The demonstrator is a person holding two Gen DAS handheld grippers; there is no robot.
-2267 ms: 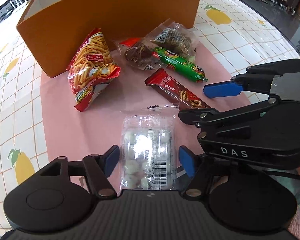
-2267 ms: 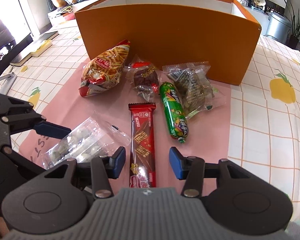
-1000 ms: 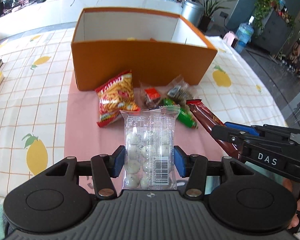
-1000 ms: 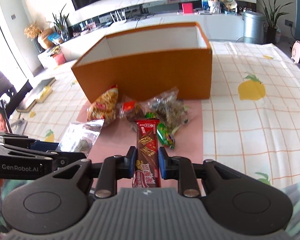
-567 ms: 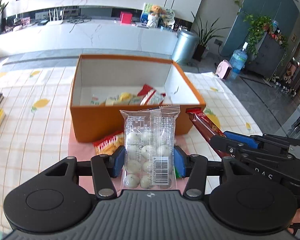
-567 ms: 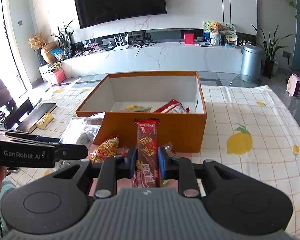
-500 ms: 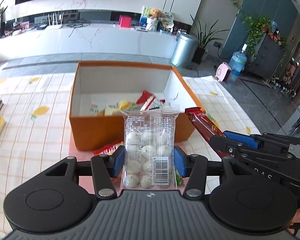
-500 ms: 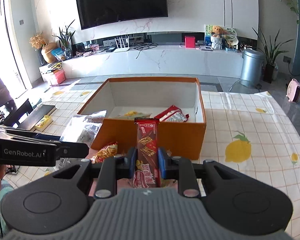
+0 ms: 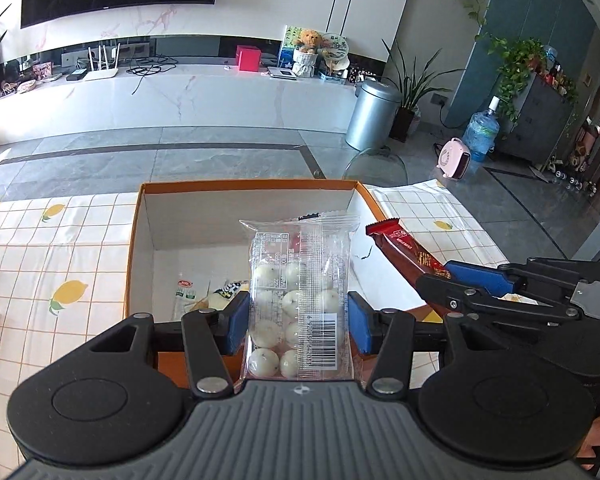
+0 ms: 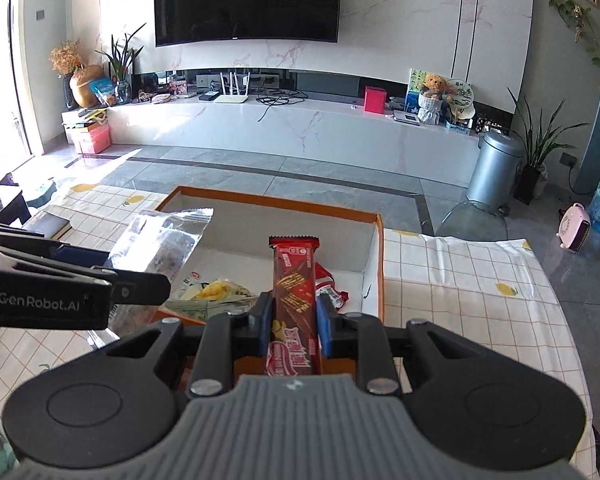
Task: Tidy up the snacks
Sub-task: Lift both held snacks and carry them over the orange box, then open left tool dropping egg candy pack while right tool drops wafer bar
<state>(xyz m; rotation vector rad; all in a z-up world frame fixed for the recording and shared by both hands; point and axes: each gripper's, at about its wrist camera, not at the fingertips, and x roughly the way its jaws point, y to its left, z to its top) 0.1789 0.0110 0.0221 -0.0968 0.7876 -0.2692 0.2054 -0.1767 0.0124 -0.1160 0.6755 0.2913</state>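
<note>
Both snacks have come up off the pink mat since a couple of seconds ago and now hang over the near side of the orange box (image 9: 134, 256), so the lift is done and what looks left for this pair is the drop inside. The left gripper (image 9: 297, 322) is clamped partway closed on the clear bag of white candies (image 9: 298, 300), its blue pads pressing the bag's two edges, the bag standing upright above the box's front wall. The right gripper (image 10: 293, 322) is squeezed almost fully shut on the red chocolate bar (image 10: 294, 300), which points out over the box interior (a few wrappers (image 10: 214, 292) already lie on the box floor). Both tools tilt forward and downward toward the box, side by side, the right one just beside the box's right wall in the left wrist view. The remaining snacks in front of the box are hidden from both cameras.
</note>
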